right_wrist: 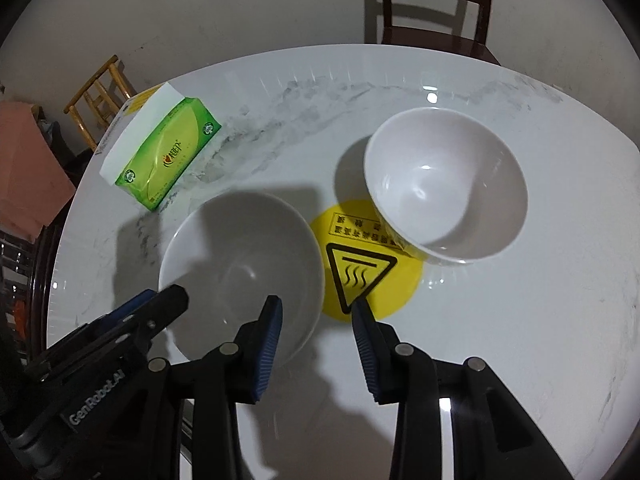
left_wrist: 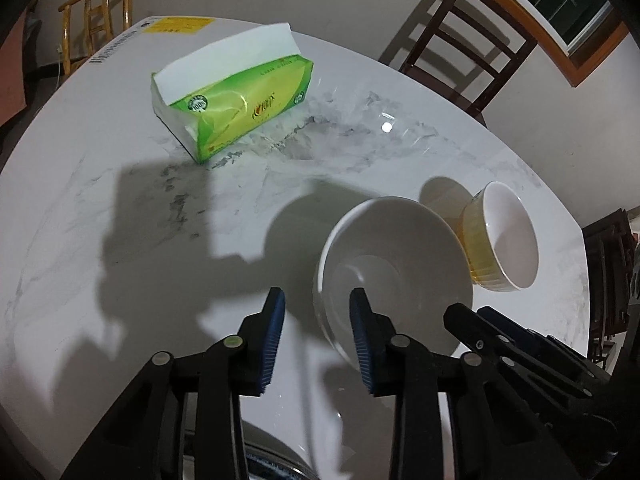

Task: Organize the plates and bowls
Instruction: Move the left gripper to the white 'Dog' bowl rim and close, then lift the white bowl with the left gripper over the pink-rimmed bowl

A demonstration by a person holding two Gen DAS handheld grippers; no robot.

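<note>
Two white bowls stand on the round marble table [left_wrist: 120, 200]. The nearer bowl [left_wrist: 394, 268] [right_wrist: 240, 272] sits between both grippers. My left gripper [left_wrist: 318, 334] is open, its right finger [left_wrist: 362, 340] inside the bowl and its left finger outside the rim. My right gripper [right_wrist: 318, 338] is open, its left finger [right_wrist: 268, 340] inside the same bowl and its right finger over a yellow warning sticker [right_wrist: 372, 264]. The second bowl [left_wrist: 506, 236] [right_wrist: 444, 182] stands behind, partly on the sticker.
A green tissue pack [left_wrist: 236, 96] [right_wrist: 160, 160] lies at the table's far left. A dark wooden chair [left_wrist: 468, 44] [right_wrist: 432, 4] stands behind the table, a light bamboo chair [left_wrist: 100, 12] at the far left. The table edge runs close on the right.
</note>
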